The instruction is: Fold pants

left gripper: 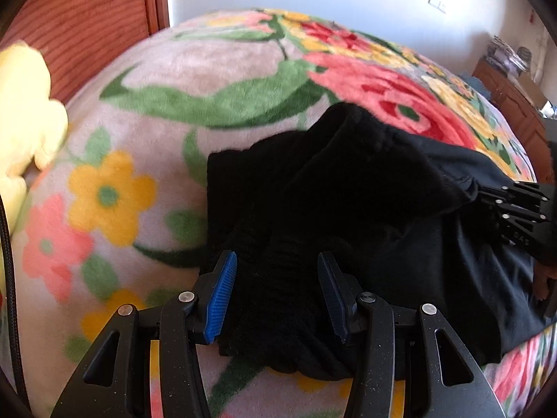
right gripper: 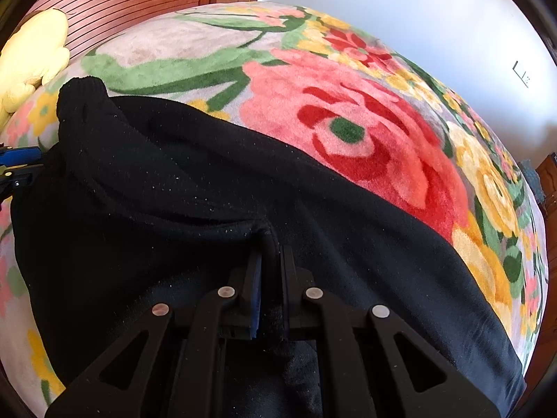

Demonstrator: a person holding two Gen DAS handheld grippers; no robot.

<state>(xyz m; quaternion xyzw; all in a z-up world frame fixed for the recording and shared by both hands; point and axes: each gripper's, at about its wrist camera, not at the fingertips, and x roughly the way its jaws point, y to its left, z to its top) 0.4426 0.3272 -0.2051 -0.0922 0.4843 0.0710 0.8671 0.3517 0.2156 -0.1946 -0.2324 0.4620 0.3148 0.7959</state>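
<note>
The black pants (right gripper: 216,188) are lying on a bed covered by a flowered blanket (left gripper: 195,69), in the near right part of the bed, with a yellow pillow (left gripper: 24,104) at the far left beside a wooden headboard (left gripper: 80,10). The left tongs (left gripper: 275,296) are standing apart, with a thick fold of the pants between the blue pads (left gripper: 221,299); the pads are not pressing on the cloth, so nothing is being held there. The right tongs (right gripper: 269,289) are clenched on a pinched ridge of the pants, and in the left view they are showing at the right edge of the cloth.

The risk seems to be on the left side. If the left tongs are closing on too thick a bundle, they may be catching only the upper layers, and the lower layers may be slipping out and making the fold uneven. They could also be catching the soft blanket together with the cloth.

The pants are looking fleecy and heavy, bunched in several layers at the left end, with a ribbed band at the far corner and small light lint on the surface.
</note>
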